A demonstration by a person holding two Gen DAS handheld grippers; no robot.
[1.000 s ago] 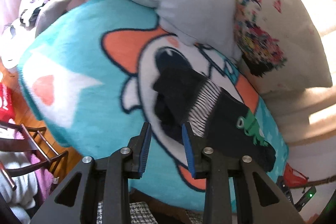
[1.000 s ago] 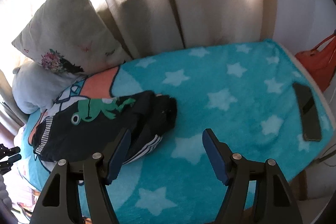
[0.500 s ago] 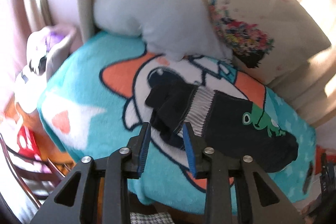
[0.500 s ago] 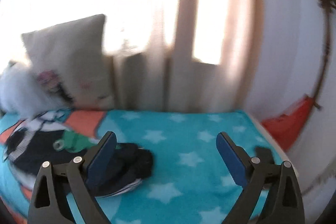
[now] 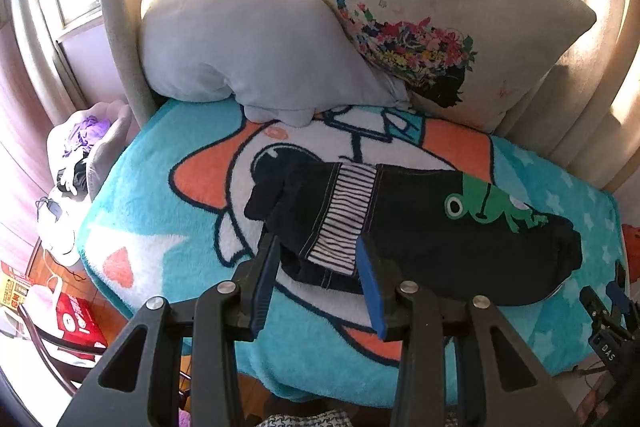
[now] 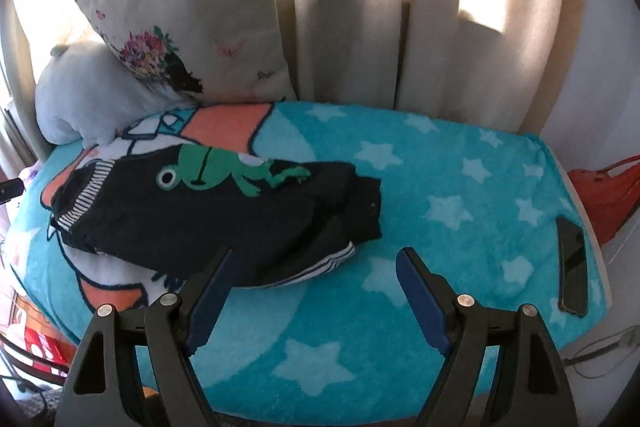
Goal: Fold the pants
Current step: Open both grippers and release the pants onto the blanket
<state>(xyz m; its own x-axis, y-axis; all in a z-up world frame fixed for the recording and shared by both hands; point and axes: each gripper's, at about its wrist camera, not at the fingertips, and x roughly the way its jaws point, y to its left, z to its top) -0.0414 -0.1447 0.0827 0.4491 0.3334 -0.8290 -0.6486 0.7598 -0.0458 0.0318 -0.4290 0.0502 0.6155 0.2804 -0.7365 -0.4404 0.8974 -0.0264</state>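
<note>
The dark pants (image 5: 424,235) lie bunched in a long heap across the turquoise fleece blanket (image 6: 440,187), on the part printed with a white and orange cartoon figure. A green frog (image 6: 224,173) is printed on the upper side of the cloth, and a striped black-and-white waistband (image 5: 346,215) shows at the end nearest the left tool. At the other end a second striped edge (image 6: 332,261) peeks out from under the folds, just beside the right tool.

The left tool (image 5: 318,277) hangs over the near edge of the blanket with its blue-padded fingers (image 5: 370,287) a moderate way apart, nothing between them; the waistband end of the pants lies just beyond the tips. The right tool (image 6: 312,285) is spread wide and holds nothing. Its left finger (image 6: 210,301) overlaps the dark cloth in the right wrist view, though I cannot tell whether it touches; its other finger is over bare starred blanket.

Behind the pants, a grey plush cushion (image 5: 248,43) and a cream pillow with a flower print (image 5: 440,15) lean against pale curtains (image 6: 440,7). A dark phone (image 6: 572,267) lies flat near the blanket's far right edge, well apart from the pants. A red box (image 5: 78,319) sits on the floor to the left.
</note>
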